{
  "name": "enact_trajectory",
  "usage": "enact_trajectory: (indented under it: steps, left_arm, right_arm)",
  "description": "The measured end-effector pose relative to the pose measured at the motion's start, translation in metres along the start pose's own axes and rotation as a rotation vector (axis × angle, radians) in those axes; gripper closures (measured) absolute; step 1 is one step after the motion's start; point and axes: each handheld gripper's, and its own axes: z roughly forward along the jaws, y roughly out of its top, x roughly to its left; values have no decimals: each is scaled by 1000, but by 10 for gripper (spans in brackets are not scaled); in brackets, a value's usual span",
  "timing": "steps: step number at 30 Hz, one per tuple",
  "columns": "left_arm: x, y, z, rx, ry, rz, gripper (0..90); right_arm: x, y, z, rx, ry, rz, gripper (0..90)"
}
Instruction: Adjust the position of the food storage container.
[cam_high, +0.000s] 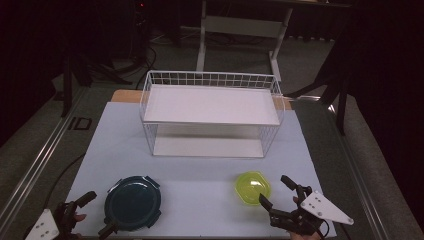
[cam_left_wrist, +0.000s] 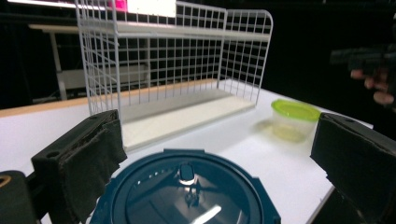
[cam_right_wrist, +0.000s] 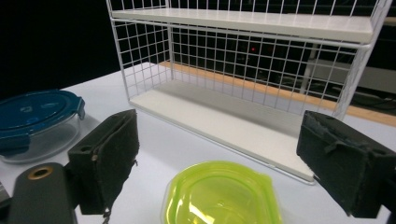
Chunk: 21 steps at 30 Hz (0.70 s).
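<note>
Left hand-held gripper (cam_high: 95, 214), jaws spread wide and holding nothing, flanking the blue-lidded round container (cam_high: 133, 202) at the table's (cam_high: 200, 170) near left edge. Right hand-held gripper (cam_high: 276, 191), jaws likewise wide and empty, just beside the green-lidded container (cam_high: 253, 187) at near right. Behind both containers stands a white wire rack (cam_high: 210, 114) with two shelves, well apart from them.

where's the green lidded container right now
In the high view the green lidded container sits on the white table near its front right, just ahead of the open right gripper and right of the blue-lidded container.
</note>
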Motion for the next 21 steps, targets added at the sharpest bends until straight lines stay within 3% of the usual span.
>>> enact_trajectory:
  steps: [3, 9, 14, 16, 17, 18, 19, 21]
  left_arm:
    - [1, 0, 0, -16, 5, -22, 27]
    - [2, 0, 0, -26, 33, -26, 26]
    - [1, 0, 0, -33, 39, -24, 26]
    - [0, 0, 0, -30, 35, -17, 26]
    - [0, 0, 0, -30, 35, -17, 26]
    - [0, 0, 0, -30, 34, -16, 26]
    - [0, 0, 1, -31, 32, -18, 26]
    - [0, 0, 1, -31, 34, -19, 26]
  right_arm:
    - [2, 0, 2, 12, -22, 9, 124]
    - [5, 1, 3, 7, 15, 8, 122]
    - [15, 3, 15, 46, 52, 14, 155]
    - [19, 2, 19, 100, 78, 1, 312]
    - [19, 2, 19, 100, 78, 1, 312]
    - [21, 0, 21, 122, 76, -11, 369]
    - [26, -7, 27, 175, 106, 4, 510]
    - [31, -13, 32, 208, 101, -15, 594]
